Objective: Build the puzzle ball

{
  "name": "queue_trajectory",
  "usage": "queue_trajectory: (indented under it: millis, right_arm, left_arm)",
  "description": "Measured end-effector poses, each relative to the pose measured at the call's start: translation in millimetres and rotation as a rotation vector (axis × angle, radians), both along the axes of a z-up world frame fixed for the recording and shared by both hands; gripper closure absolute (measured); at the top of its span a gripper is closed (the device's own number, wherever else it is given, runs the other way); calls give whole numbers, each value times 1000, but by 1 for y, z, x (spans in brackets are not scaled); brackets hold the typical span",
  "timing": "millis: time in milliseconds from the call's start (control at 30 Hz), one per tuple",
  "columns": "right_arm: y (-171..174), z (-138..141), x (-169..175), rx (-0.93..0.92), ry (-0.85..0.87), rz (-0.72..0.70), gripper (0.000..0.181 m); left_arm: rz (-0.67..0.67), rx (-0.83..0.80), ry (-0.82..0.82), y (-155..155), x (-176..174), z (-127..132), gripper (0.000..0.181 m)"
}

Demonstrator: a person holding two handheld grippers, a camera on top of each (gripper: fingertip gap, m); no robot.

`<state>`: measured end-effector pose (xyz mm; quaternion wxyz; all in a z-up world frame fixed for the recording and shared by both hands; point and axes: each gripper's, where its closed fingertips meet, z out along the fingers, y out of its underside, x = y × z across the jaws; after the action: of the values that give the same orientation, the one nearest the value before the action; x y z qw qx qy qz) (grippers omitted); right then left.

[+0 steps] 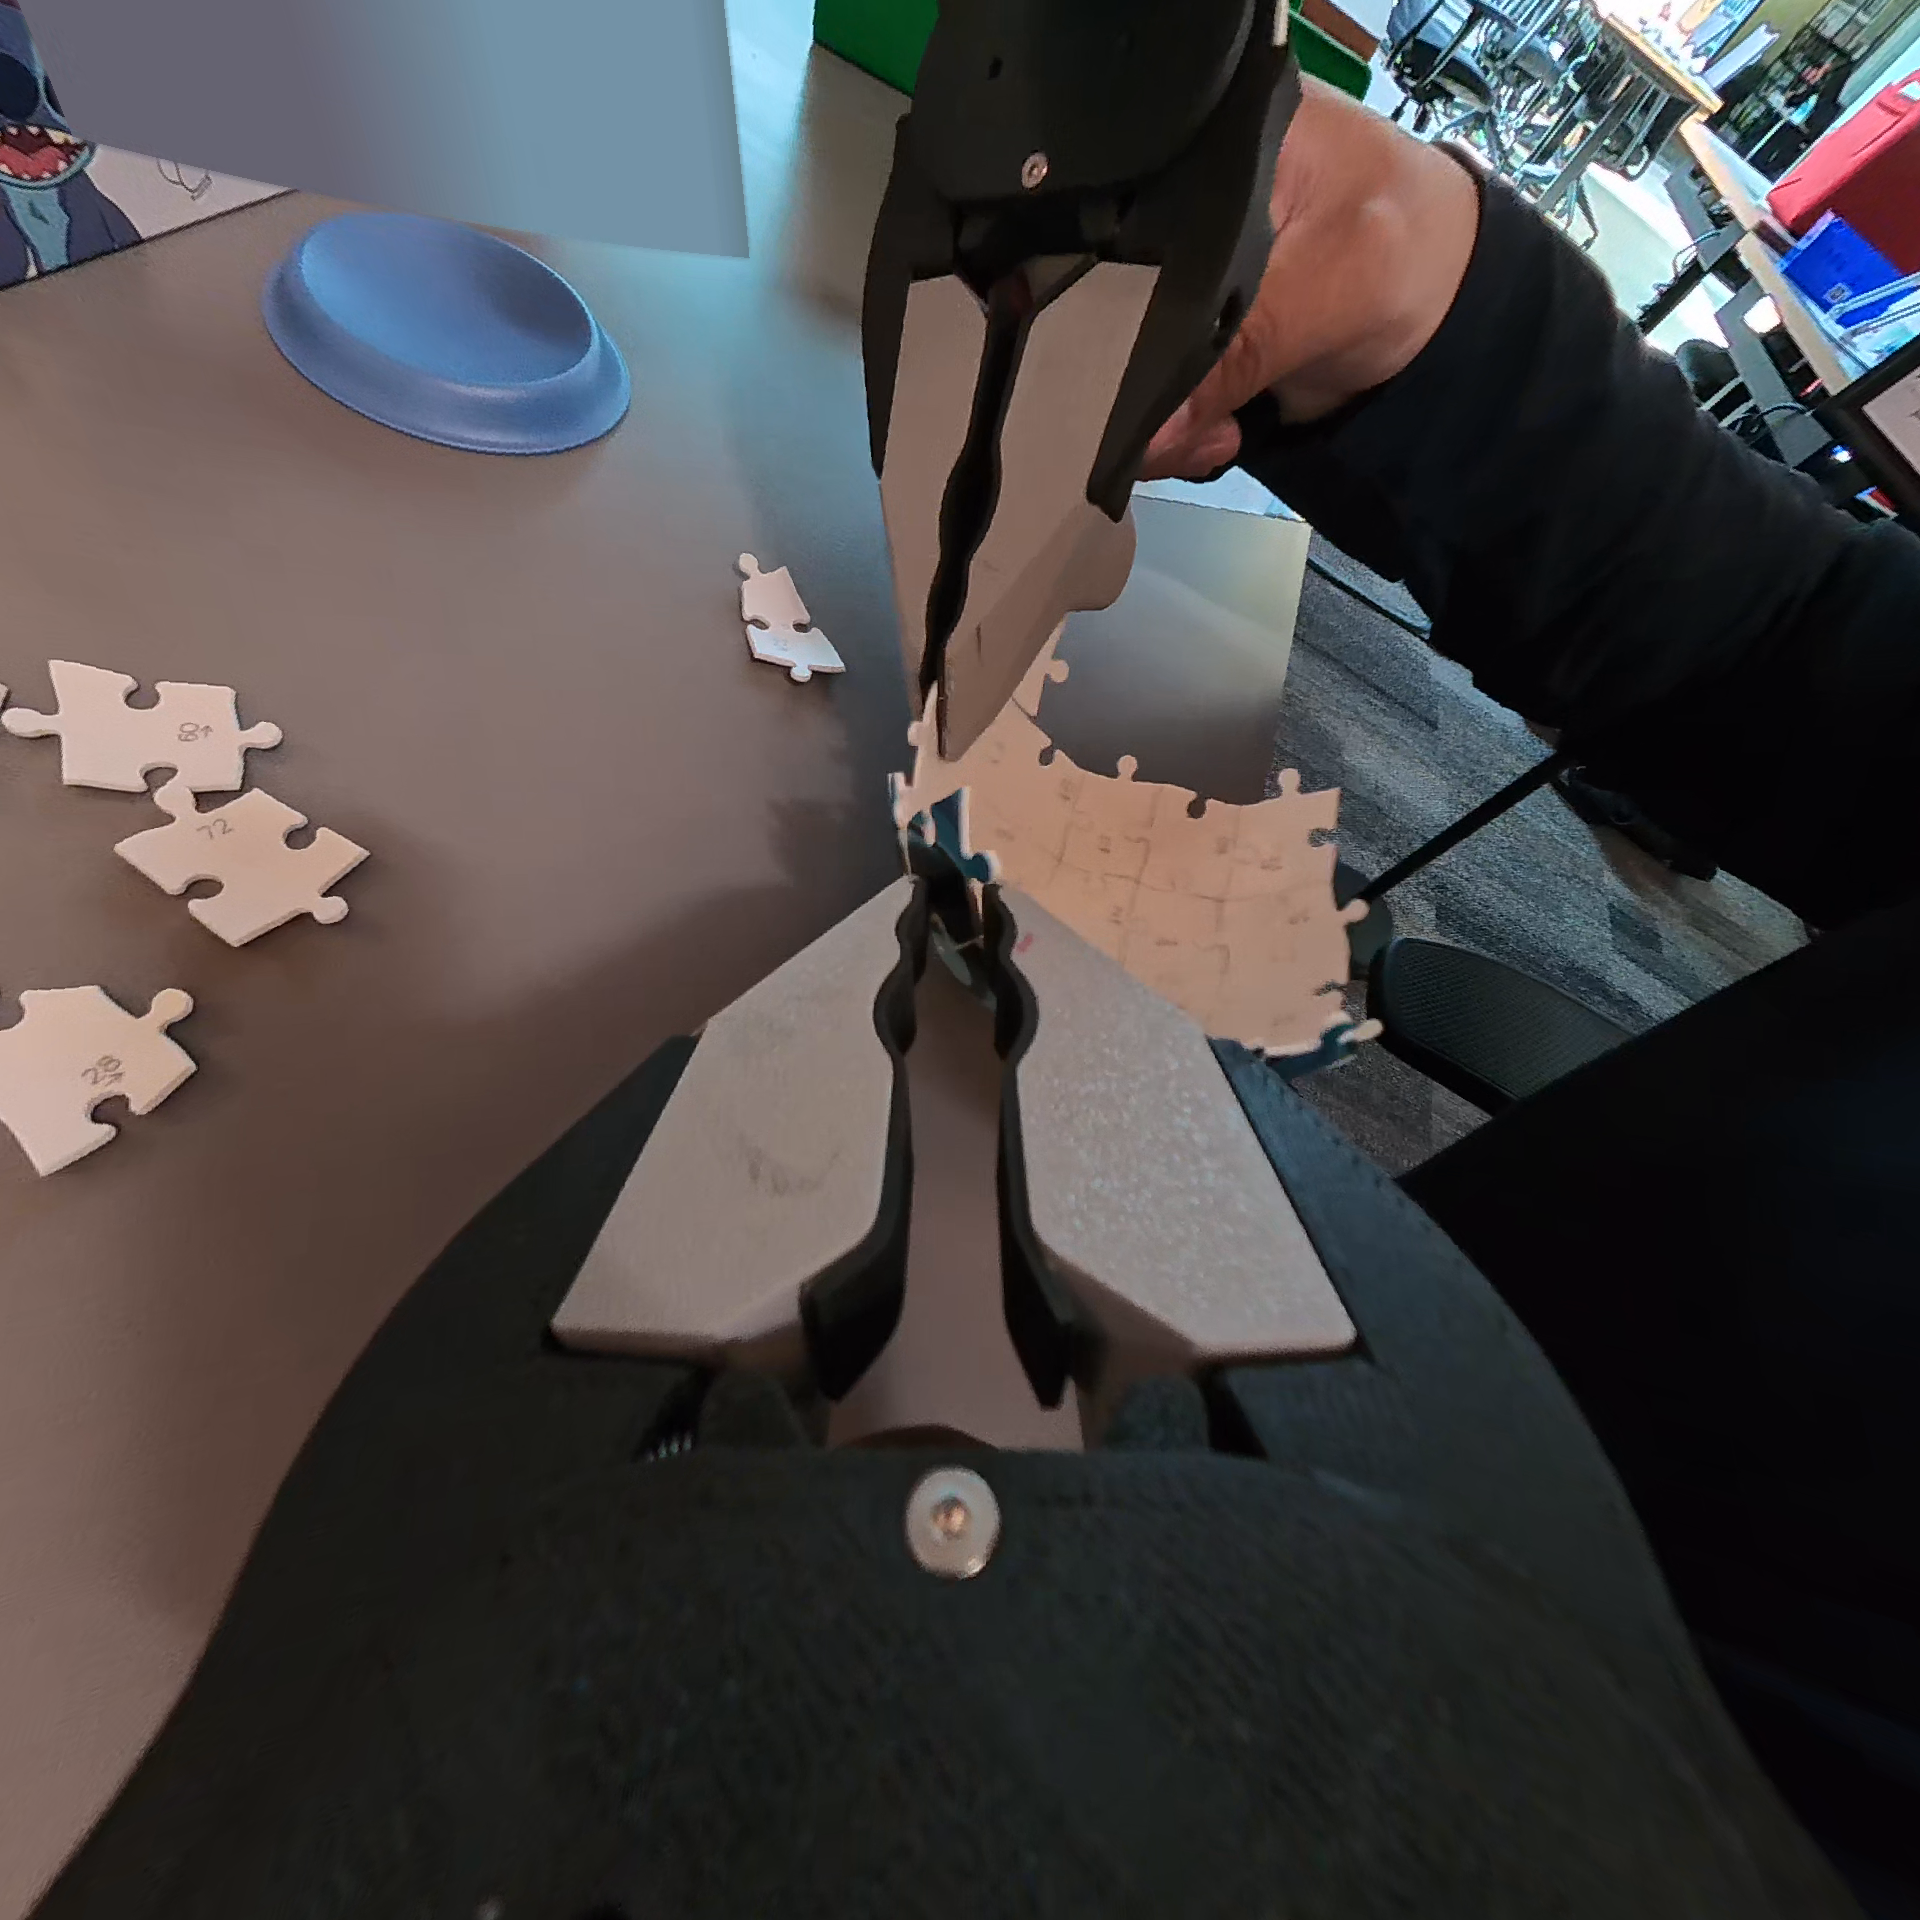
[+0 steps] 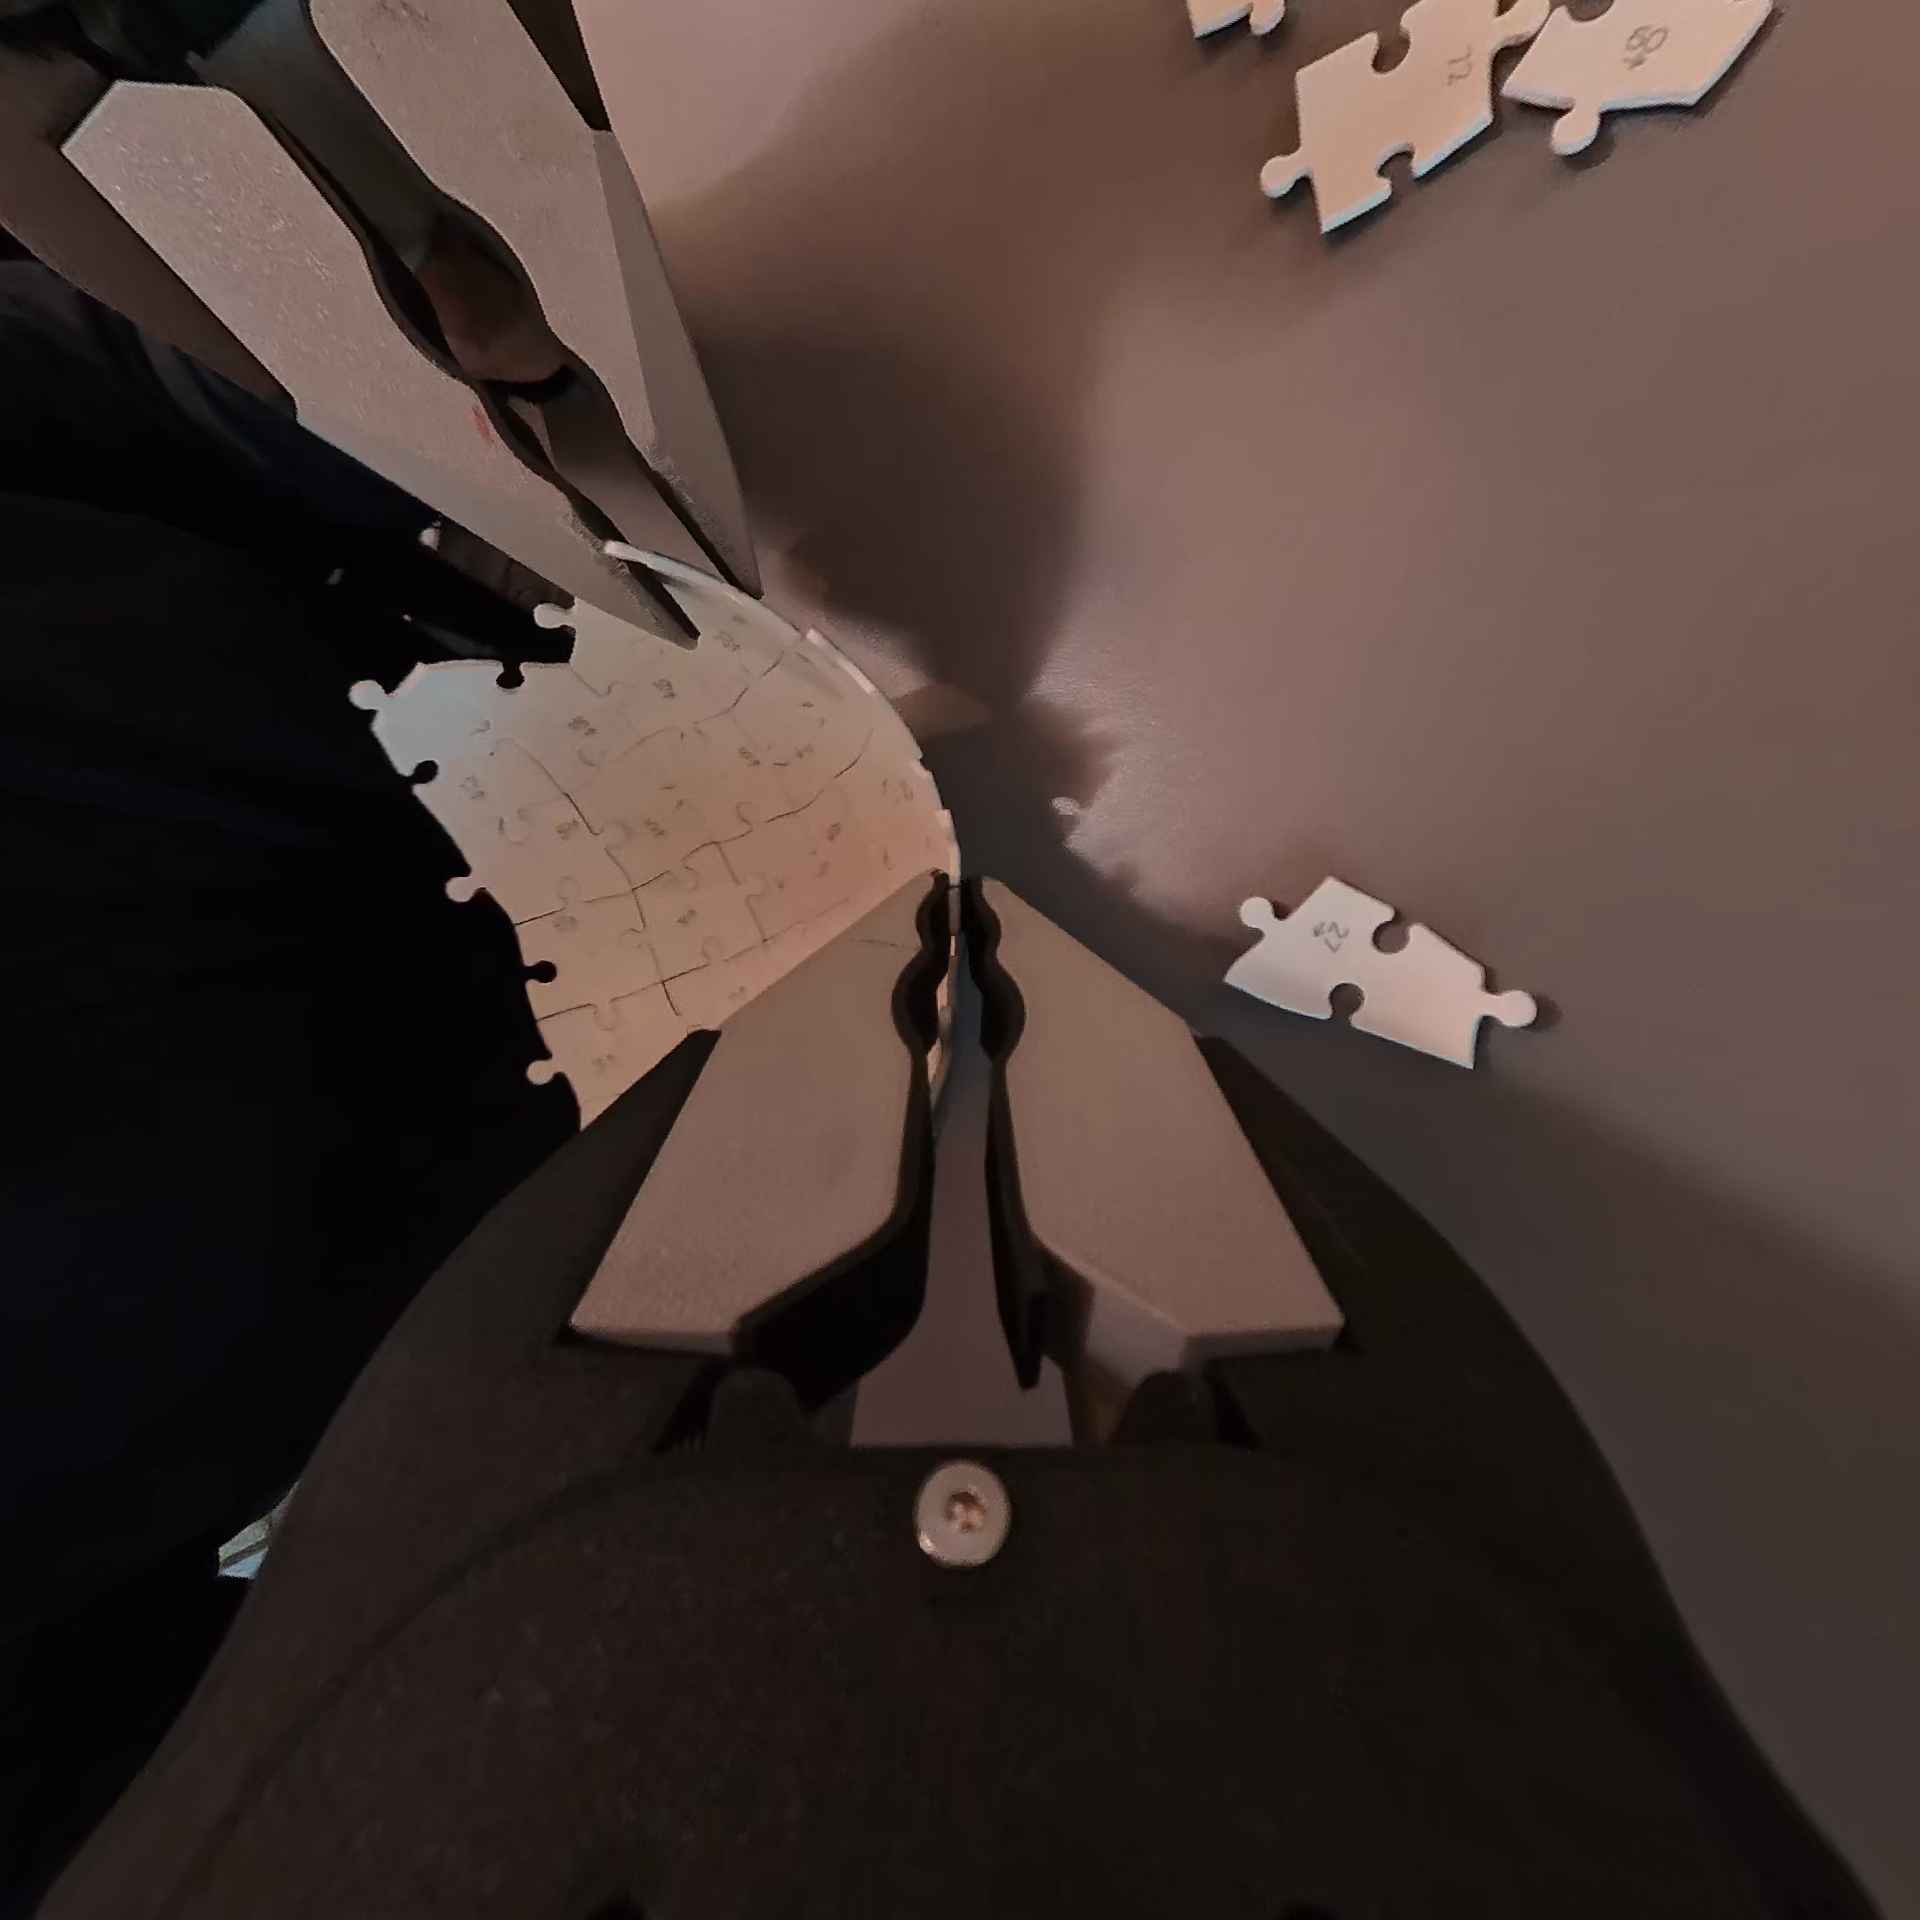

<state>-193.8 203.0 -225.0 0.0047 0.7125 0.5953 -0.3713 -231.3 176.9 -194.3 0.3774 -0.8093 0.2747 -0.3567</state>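
Holding the curved puzzle shell (image 1: 1164, 883) aloft between both tools calls for steady, matched pressure: the left tool (image 1: 951, 899) pinches the shell's lower edge, its fingers nearly together on the thin card, while the right tool (image 1: 940, 717) comes from above and is pressed together on the upper rim. In the right wrist view the right tool (image 2: 956, 894) grips one edge and the left tool (image 2: 665, 613) nips the far one. Any twist between the two would likely pop the interlocked seams, so both should move as one, and one grip should ease only once the shell is supported.

The shell is a partial dome of joined white pieces, its plain numbered backs facing the cameras, with tabs jutting along a ragged edge and a hint of blue print on the outer face. It hangs just off the counter (image 1: 468, 582) edge. Loose pieces (image 1: 244, 862) lie face-down on the counter, one single piece (image 2: 1371, 977) nearest, and a blue dish (image 1: 447, 332) sits farther back.
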Motion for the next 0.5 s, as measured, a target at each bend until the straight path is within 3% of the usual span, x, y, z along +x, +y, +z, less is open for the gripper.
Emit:
queue_trajectory:
  millis: [167, 233, 500]
  right_arm:
    - [2, -1, -3, -26, 5, -17, 181]
    - [6, 1, -4, -18, 8, -32, 165]
    - [8, 18, -2, 11, 35, -67, 153]
  left_arm:
    - [9, 2, -10, 1, -2, 1, 174]
    - [12, 5, -13, 1, -2, 2, 174]
    - [35, 10, -14, 0, -5, 4, 176]
